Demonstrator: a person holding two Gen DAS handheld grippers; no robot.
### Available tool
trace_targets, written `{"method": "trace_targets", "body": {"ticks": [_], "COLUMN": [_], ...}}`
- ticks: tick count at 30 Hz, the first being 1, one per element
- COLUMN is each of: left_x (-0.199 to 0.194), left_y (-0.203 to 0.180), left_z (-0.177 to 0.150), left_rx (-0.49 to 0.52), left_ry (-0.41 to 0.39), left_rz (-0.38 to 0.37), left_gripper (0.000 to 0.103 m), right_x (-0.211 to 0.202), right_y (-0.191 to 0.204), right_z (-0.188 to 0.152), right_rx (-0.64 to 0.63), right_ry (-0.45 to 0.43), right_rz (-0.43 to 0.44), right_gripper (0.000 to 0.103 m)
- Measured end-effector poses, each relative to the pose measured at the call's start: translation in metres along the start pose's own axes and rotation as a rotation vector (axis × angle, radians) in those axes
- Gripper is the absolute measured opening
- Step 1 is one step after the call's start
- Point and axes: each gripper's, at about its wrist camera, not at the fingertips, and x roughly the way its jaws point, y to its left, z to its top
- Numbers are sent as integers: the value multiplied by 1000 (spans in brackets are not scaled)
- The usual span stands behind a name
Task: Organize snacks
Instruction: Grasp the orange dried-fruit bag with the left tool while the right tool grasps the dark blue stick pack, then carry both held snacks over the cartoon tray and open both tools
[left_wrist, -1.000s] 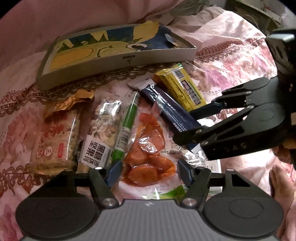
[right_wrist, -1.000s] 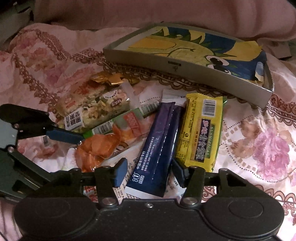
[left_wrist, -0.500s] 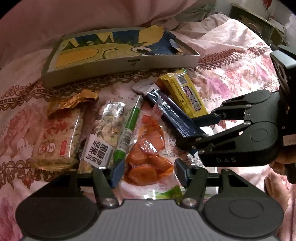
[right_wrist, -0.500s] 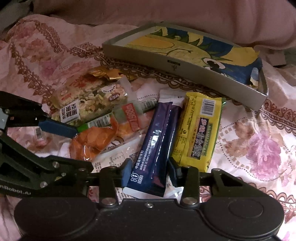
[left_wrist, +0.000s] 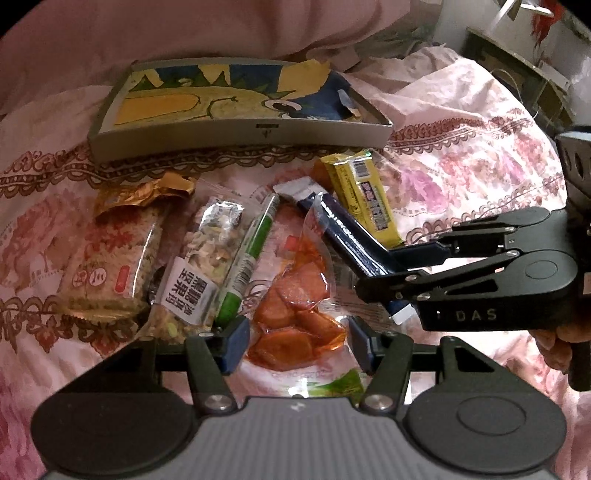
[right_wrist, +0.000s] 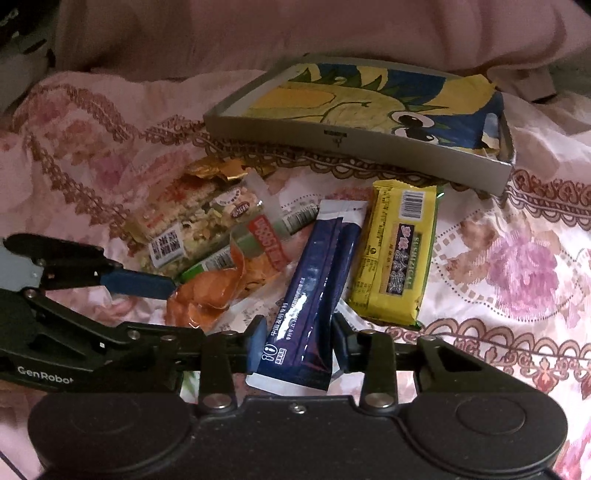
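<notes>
- The right gripper (right_wrist: 295, 345) is clamping the near end of the dark blue stick pack (right_wrist: 314, 291). Its jaws have just been closing, and now both blue pads are pressing on the sides of the pack. The grip is sitting very close to the end seam, so the smooth foil could be slipping out when it is being raised.
- The far end of the blue pack is lying beside the yellow snack bar (right_wrist: 397, 254) and seems to touch its edge; a lift could be dragging the yellow bar across the floral bedspread (right_wrist: 517, 266).
- The left gripper (left_wrist: 295, 343) is standing around the clear bag of orange slices (left_wrist: 299, 314), and its jaws have just been closing too. I cannot tell if the pads are already pressing the bag or are only beside it. A soft bag can be folding and sliding away.
- The green stick (left_wrist: 247, 258) is lying just beside the left pad and may be caught together.
- The shallow grey box (left_wrist: 240, 129) is resting toward the far edge of the bedspread, on soft cloth, so it could be tipping when snacks are being dropped in.
</notes>
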Motion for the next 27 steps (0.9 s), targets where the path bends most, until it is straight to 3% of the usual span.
{"method": "trace_targets", "body": {"ticks": [8,27], "left_x": [-18,-52], "left_y": [5,19], "left_z": [1,13], "left_rx": [-72,-156], "left_ry": [-46,-260], "left_rz": [-31,1], "left_gripper": [62,62], "right_x": [-14,-48], "right_y": [-3,9], "right_z": [-1,6], "right_rx": [48,-41], "right_ry": [-44,-310], "right_rz": [32,-13], "right_gripper": [38,38]}}
